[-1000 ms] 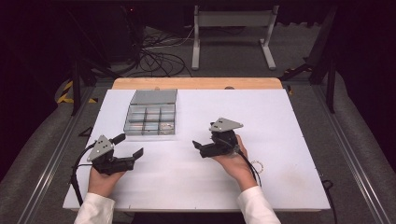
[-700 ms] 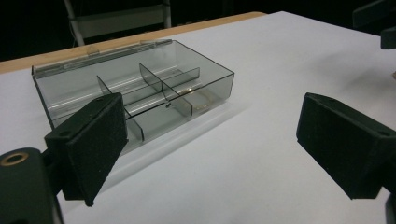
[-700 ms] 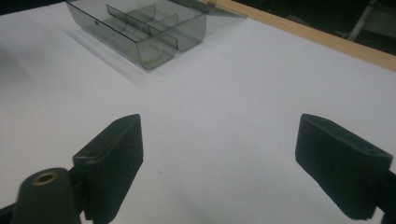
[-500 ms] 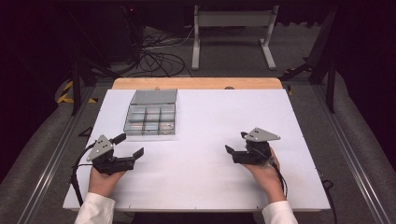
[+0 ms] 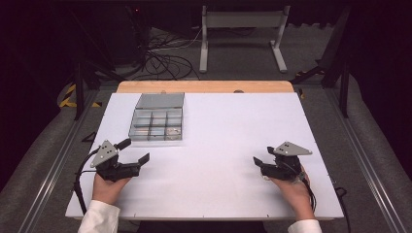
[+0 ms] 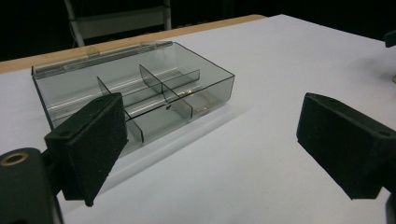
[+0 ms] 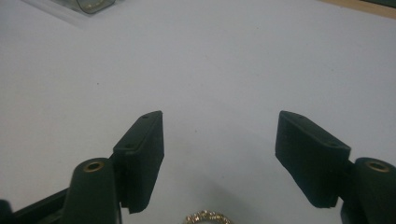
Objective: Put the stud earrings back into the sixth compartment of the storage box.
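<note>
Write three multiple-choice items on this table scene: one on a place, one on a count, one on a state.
1. Where does the compartment box sit on the white table?
A. far left part
B. near right corner
C. dead centre

2. How many grippers show in the high view?
A. one
B. two
C. three

3. How does the left gripper stand?
A. shut on the box
B. shut, empty
C. open, empty

Key: 1 A, it lies far and left; 2 B, one per hand; 3 C, bare table shows between its jaws.
</note>
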A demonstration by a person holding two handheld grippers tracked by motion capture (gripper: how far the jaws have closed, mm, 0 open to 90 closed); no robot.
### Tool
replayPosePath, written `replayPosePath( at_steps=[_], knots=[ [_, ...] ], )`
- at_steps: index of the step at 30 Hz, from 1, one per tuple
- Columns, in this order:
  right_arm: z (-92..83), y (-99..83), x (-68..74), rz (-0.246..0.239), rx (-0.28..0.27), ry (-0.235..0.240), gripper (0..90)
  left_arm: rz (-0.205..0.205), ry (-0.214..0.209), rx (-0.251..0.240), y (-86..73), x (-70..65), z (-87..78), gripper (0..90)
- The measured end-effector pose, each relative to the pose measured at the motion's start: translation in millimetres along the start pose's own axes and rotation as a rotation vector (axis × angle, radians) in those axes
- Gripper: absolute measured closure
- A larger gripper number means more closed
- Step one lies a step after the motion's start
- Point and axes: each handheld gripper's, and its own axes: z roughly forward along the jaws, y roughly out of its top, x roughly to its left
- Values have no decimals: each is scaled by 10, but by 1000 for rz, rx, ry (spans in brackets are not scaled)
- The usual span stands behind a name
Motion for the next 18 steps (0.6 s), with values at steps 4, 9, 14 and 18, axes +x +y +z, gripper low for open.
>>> replayPosePath(
  at_steps=[4, 9, 14, 18],
  knots=[
    [-46, -85, -46, -4, 26, -3, 390, 0, 2, 2, 0, 2, -2, 94],
    [-85, -192, -103, -13, 62, -8, 429, 0, -1, 9, -7, 4, 15, 94],
    [-96, -265, -140, -14, 84, -14, 485, 1, -2, 12, -9, 1, 22, 94],
    [-75, -316, -164, -4, 119, -13, 527, 1, -2, 13, -8, 4, 18, 94]
  ],
)
